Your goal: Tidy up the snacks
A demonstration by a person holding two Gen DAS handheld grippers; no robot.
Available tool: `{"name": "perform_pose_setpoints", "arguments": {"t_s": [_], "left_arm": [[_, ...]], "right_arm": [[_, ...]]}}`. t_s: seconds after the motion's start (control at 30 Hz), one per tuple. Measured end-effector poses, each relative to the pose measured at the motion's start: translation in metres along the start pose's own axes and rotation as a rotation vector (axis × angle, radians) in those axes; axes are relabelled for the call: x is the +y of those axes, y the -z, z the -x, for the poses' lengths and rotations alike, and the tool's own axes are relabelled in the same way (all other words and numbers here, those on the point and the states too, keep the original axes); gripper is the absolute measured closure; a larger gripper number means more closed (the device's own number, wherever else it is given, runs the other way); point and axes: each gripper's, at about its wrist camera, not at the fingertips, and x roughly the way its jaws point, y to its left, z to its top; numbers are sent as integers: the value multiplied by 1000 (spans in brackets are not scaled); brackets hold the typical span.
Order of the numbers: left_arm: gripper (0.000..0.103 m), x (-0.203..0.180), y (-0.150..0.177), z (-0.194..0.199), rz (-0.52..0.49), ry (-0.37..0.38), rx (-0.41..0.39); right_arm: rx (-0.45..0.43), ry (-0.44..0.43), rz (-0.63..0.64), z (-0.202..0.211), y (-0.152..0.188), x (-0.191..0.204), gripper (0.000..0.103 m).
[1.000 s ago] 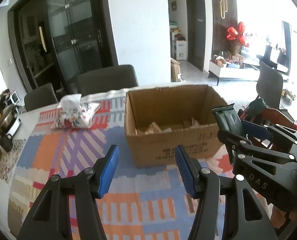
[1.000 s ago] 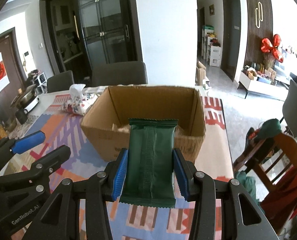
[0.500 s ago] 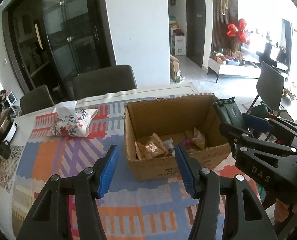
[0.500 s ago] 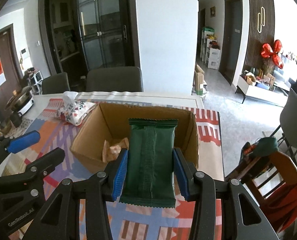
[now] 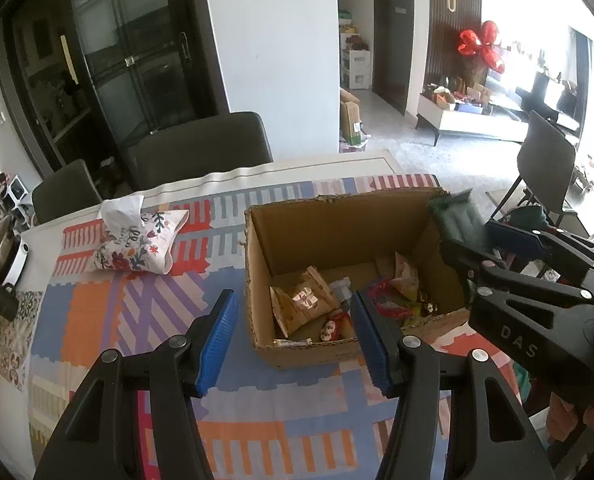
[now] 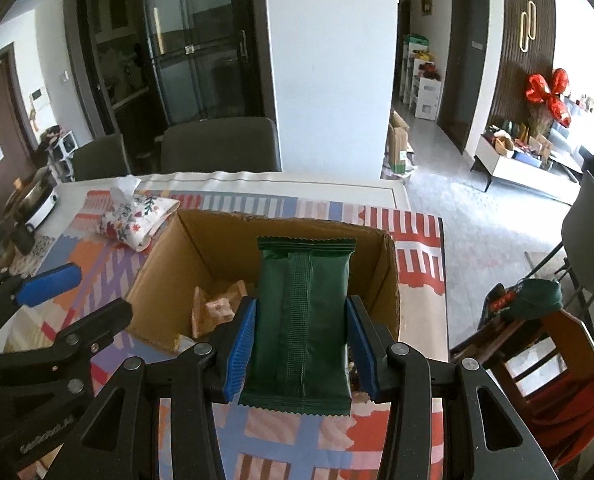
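Note:
An open cardboard box (image 5: 337, 220) (image 6: 201, 240) stands on the patterned tablecloth and holds several snack packets (image 5: 301, 300). My right gripper (image 6: 301, 344) is shut on a dark green snack packet (image 6: 301, 316) and holds it above the box's near right part. The green packet also shows in the left wrist view (image 5: 455, 216), over the box's right wall. My left gripper (image 5: 293, 340) is open and empty, in front of the box's near left side.
A floral tissue pouch (image 5: 137, 244) lies on the table to the left of the box. Dark chairs (image 5: 201, 148) stand behind the table. A wooden chair with red cloth (image 6: 553, 360) stands at the right. A pot and kettle (image 5: 5, 264) sit at the far left.
Both grippers have risen and tilted down, so the box's inside and its snacks now show. The right gripper has carried the green packet forward over the box.

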Motion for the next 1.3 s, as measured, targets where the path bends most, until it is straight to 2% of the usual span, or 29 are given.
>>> {"name": "perform_pose_setpoints", "arguments": {"t_s": [0.17, 0.27, 0.47, 0.63, 0.8, 0.9, 1.13, 1.3], "left_arm": [[46, 2, 7, 7, 8, 1, -13], [44, 2, 13, 13, 8, -2, -25], [39, 4, 40, 37, 34, -19, -90], [28, 3, 63, 63, 38, -77, -172], [16, 0, 86, 88, 46, -70, -234], [11, -2, 100, 102, 46, -90, -277], [5, -5, 125, 127, 49, -107, -334], [0, -8, 143, 141, 39, -112, -364]], "right_arm": [[-7, 22, 8, 4, 4, 1, 47], [-13, 19, 9, 11, 10, 2, 46], [-64, 30, 13, 36, 34, 4, 37], [-113, 30, -5, 63, 59, 3, 27], [-160, 24, -27, 90, 83, 4, 21], [-186, 18, -50, 105, 96, 2, 19], [-253, 82, -41, 132, 129, 5, 15], [-275, 86, -49, 145, 145, 5, 13]]}}
